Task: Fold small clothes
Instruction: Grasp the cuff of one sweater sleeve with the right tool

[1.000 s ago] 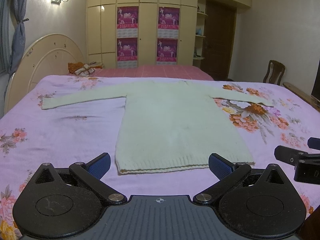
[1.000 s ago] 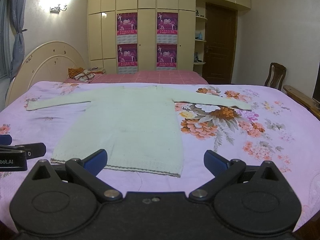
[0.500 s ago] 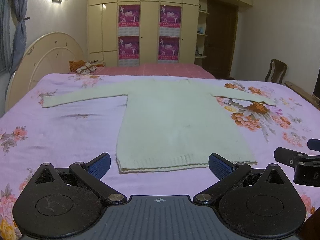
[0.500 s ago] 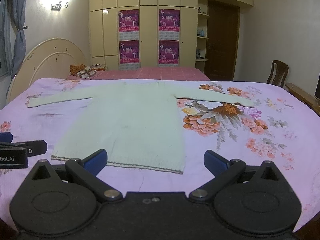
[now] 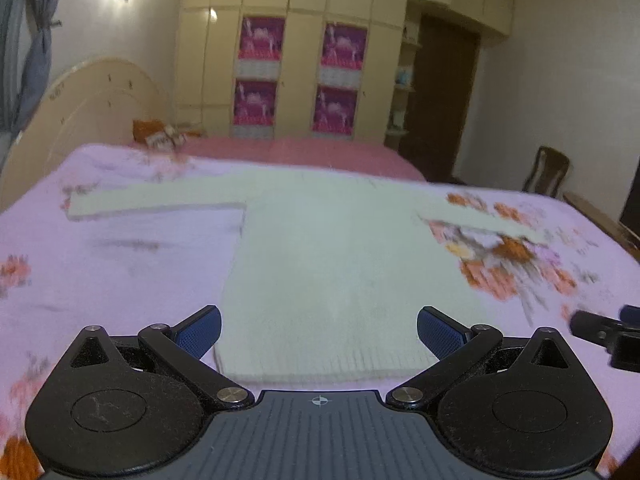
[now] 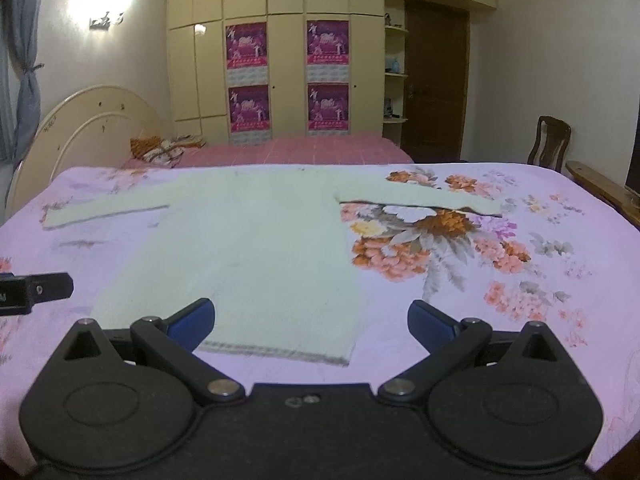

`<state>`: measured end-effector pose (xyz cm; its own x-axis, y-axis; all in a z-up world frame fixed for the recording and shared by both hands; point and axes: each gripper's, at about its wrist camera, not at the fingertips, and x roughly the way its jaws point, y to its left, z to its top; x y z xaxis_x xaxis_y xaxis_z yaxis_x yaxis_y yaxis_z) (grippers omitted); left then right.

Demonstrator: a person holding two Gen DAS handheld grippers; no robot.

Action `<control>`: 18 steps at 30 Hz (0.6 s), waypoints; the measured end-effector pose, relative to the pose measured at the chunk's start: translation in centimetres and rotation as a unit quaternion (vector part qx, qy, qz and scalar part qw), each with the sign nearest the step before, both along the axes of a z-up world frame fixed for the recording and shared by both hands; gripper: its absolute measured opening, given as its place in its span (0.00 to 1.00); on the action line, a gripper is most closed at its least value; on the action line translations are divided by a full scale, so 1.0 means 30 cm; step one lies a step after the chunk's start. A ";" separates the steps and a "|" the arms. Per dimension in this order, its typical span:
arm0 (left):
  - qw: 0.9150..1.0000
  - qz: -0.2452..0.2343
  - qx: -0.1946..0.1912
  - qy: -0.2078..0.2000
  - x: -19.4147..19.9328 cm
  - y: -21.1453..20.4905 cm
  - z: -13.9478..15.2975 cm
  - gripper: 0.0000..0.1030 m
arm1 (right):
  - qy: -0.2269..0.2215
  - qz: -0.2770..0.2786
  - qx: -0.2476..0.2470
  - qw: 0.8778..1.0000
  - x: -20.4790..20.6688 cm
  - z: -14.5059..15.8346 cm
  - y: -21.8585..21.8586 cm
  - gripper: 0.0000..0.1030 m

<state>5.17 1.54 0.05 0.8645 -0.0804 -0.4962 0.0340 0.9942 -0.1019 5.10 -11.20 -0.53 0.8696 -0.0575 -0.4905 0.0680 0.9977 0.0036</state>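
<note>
A pale cream knitted sweater (image 5: 344, 264) lies flat on the bed with both sleeves spread out; it also shows in the right wrist view (image 6: 256, 248). Its ribbed hem faces me. My left gripper (image 5: 319, 330) is open and empty, its blue pads just above the hem. My right gripper (image 6: 311, 322) is open and empty over the hem's right corner. The tip of the right gripper shows at the right edge of the left wrist view (image 5: 608, 334). The left gripper's tip shows at the left edge of the right wrist view (image 6: 36, 292).
The bed has a lilac floral sheet (image 6: 480, 264) and a cream headboard (image 6: 88, 132) at the left. A pink bed (image 6: 300, 148) and wardrobe (image 6: 288, 60) stand behind. A wooden chair (image 6: 550, 142) and a wooden edge (image 6: 600, 188) are at the right.
Both grippers have moved forward and closer to the sweater's hem. The left wrist view is blurred by motion. Both stay open.
</note>
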 end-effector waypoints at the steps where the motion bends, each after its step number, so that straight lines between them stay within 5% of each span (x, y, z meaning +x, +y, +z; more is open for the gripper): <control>1: 1.000 0.000 -0.003 -0.009 0.020 0.000 0.005 1.00 | -0.004 -0.004 0.001 1.000 0.018 0.004 -0.019 0.98; 5: 0.999 0.022 -0.024 -0.027 0.159 0.011 0.010 1.00 | -0.018 -0.021 0.009 1.000 0.107 0.022 -0.104 0.91; 7: 0.999 0.018 -0.038 -0.021 0.257 0.017 0.002 1.00 | -0.022 -0.037 0.010 0.999 0.176 0.029 -0.163 0.75; 13: 0.999 0.009 0.019 -0.027 0.629 -0.010 -0.002 1.00 | -0.014 -0.075 0.032 0.997 0.415 0.032 -0.375 0.52; 18: 0.999 0.019 0.027 0.000 0.919 -0.016 -0.059 1.00 | -0.010 -0.118 0.082 0.990 0.651 -0.003 -0.600 0.48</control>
